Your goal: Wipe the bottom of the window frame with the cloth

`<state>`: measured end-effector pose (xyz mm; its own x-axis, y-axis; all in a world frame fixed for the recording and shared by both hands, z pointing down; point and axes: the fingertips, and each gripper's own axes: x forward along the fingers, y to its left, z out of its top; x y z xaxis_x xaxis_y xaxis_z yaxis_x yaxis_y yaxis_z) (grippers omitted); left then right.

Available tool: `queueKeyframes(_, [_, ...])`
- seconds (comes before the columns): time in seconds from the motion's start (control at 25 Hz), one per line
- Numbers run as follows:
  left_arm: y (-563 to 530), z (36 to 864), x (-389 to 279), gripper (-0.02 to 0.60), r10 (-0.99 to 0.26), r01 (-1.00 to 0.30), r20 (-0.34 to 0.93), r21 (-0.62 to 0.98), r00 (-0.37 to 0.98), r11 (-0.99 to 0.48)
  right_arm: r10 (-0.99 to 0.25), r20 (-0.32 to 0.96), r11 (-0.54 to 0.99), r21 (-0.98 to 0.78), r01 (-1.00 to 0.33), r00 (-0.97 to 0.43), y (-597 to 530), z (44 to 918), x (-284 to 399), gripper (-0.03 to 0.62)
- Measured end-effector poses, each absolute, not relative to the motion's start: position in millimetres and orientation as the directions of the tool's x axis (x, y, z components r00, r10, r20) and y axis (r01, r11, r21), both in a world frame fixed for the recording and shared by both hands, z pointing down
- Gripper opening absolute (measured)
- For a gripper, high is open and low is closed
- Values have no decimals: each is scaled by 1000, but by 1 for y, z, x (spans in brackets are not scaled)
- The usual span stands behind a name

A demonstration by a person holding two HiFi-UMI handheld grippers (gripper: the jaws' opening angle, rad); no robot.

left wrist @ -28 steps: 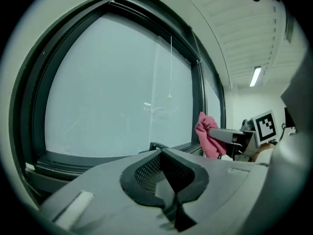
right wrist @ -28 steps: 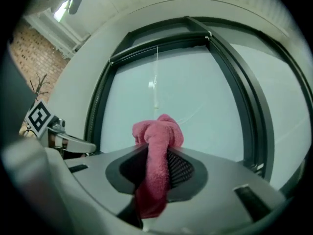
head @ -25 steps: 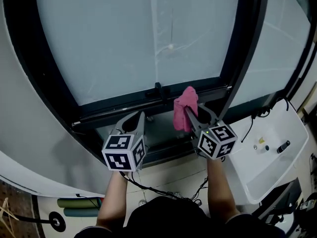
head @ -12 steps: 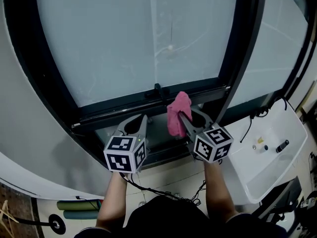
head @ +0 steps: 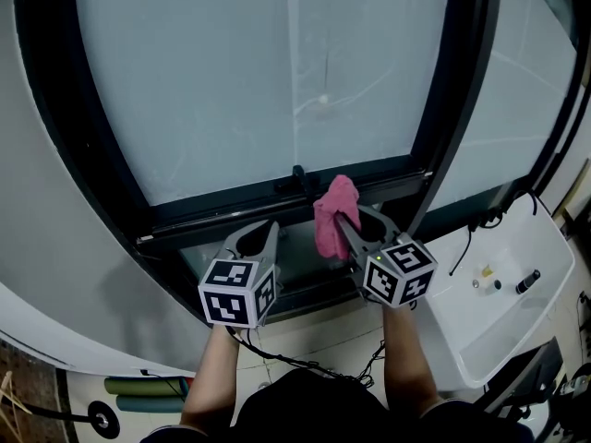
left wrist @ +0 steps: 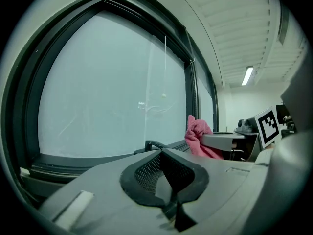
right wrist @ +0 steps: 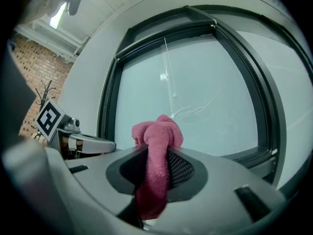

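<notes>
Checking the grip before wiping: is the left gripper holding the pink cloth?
No, the pink cloth is clamped in the right gripper; the left gripper is shut on nothing.

Held out side by side — left claw (head: 271,227) pinched together, right claw (head: 340,218) clamped on the cloth (head: 332,199).

Cloth (head: 334,212) just before window frame (head: 212,209)

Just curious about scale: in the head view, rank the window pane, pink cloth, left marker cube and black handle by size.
Window pane, by far largest.
Pink cloth and left marker cube look alike; the cube is nearer, so unranked.
Black handle, smallest.
</notes>
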<state>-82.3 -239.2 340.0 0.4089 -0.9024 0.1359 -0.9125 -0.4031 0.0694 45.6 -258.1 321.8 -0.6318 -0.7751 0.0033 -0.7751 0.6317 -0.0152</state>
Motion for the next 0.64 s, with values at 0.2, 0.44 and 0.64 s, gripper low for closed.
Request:
queueKeyframes(0.2, [-242, 338, -81, 8, -901, -910, 130, 68, 414, -408, -771, 5, 637, -9, -771, -637, -259, 321, 42, 109])
queueKeyframes(0.44, [-245, 338, -81, 8, -900, -909, 126, 69, 417, -411, -774, 0, 633, -13, -774, -633, -262, 319, 44, 109])
queueKeyframes(0.64, [-247, 338, -83, 9, -900, -908, 124, 71, 418, -412, -776, 4, 631, -14, -775, -631, -265, 319, 43, 109])
